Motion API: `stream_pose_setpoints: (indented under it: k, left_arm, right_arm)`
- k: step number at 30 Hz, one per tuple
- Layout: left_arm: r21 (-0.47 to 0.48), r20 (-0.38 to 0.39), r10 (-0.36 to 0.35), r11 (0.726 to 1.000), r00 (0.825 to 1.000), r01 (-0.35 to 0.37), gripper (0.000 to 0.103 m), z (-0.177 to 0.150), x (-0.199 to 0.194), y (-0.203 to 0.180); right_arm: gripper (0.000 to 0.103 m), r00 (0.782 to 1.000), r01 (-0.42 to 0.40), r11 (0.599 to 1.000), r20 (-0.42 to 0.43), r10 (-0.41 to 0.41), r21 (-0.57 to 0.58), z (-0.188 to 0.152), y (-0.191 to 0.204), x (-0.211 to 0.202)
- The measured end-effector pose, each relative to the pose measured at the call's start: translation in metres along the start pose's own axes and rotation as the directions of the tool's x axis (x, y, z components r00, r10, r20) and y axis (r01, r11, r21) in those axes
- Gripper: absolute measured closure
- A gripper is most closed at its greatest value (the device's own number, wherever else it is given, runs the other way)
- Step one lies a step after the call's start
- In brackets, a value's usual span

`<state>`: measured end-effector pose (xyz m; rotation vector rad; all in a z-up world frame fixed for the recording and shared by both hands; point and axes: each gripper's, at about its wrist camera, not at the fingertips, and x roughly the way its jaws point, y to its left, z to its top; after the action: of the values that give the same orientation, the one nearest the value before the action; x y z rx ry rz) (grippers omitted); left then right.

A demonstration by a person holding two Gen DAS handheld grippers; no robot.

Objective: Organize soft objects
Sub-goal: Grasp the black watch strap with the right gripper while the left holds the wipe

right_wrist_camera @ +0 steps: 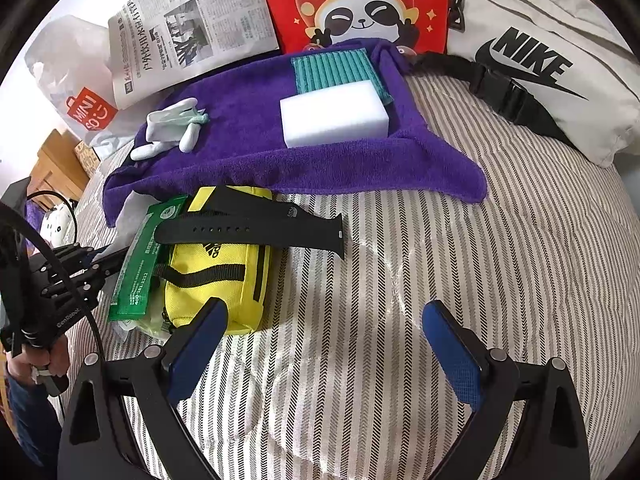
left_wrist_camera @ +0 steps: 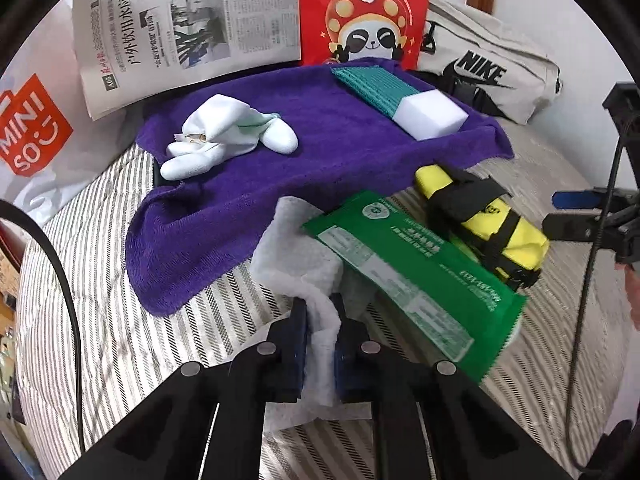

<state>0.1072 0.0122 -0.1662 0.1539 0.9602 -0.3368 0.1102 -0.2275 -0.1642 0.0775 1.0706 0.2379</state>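
Left gripper (left_wrist_camera: 320,328) pinching a soft white sheet (left_wrist_camera: 296,248), pads pressed tight on a fold of it. Rest of the sheet lying on the striped bed cover (left_wrist_camera: 120,320), running up to the edge of the purple towel (left_wrist_camera: 224,216) and tucked under the green packet (left_wrist_camera: 404,276). Green packet leaning against the yellow pouch (right_wrist_camera: 216,276), with a black watch strap (right_wrist_camera: 256,230) lying across the top of the pouch.

Right gripper (right_wrist_camera: 324,340) spread wide, nothing between its blue pads (right_wrist_camera: 452,356), hanging over bare striped cover just beside the yellow pouch.

On the purple towel: white gloves (left_wrist_camera: 224,140) in a crumpled bunch near the left side, a white sponge block (right_wrist_camera: 334,114) near the right side, partly on top of a ribbed teal cloth (right_wrist_camera: 332,68).

Behind the towel, in a row: a newspaper (left_wrist_camera: 188,28), a red bag with a panda (right_wrist_camera: 356,4), a pale bag with black letters (right_wrist_camera: 560,76) and a black buckle strap. White shopping bag with a red label (left_wrist_camera: 32,136) far left.
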Motion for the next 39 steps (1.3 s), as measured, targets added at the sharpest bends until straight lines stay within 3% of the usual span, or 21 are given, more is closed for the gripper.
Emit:
stream_pose_setpoints:
  k: [6,11,19,25,26,28,31,34,39]
  left_arm:
    - [-0.078,-0.03,-0.049,0.996,0.998,0.047,0.094,0.005,0.006,0.009]
    - [-0.09,-0.043,-0.009,0.996,0.999,0.005,0.094,0.004,-0.001,0.016]
    - [-0.131,-0.058,-0.013,0.991,0.998,0.005,0.094,-0.002,0.003,0.025]
    - [-0.108,-0.059,-0.001,0.994,0.998,-0.006,0.093,-0.002,0.002,0.02]
    - [-0.11,-0.06,-0.003,0.994,0.998,-0.004,0.093,-0.002,0.002,0.02]
    - [-0.108,-0.057,-0.007,0.994,0.998,0.0,0.093,-0.002,0.002,0.02]
    - [-0.108,-0.056,-0.01,0.994,0.998,0.004,0.093,-0.002,0.002,0.02]
    - [-0.113,-0.057,-0.01,0.994,0.998,0.003,0.093,-0.002,0.002,0.02]
    - [-0.112,-0.054,-0.003,0.994,0.999,-0.003,0.093,-0.003,0.001,0.019]
  right_arm:
    - [0.006,1.0,-0.014,1.0,0.013,0.014,0.001,0.0,0.0,-0.004]
    - [0.006,0.998,-0.04,0.998,0.047,0.042,-0.052,0.008,0.01,-0.011]
    - [0.006,1.0,0.008,0.981,0.026,-0.003,-0.194,0.028,0.038,0.021]
    - [0.01,0.999,-0.049,0.972,0.003,0.052,-0.229,0.039,0.046,0.046]
    - [0.013,0.998,-0.053,0.971,0.003,0.056,-0.234,0.04,0.048,0.047]
    - [0.046,0.995,-0.094,0.964,0.004,0.098,-0.248,0.04,0.051,0.045]
    - [0.068,0.995,-0.097,0.961,0.008,0.102,-0.26,0.039,0.054,0.037]
    - [0.084,0.996,-0.082,0.957,0.006,0.087,-0.279,0.035,0.052,0.029]
    - [0.09,0.994,-0.108,0.949,-0.008,0.11,-0.297,0.027,0.051,0.019]
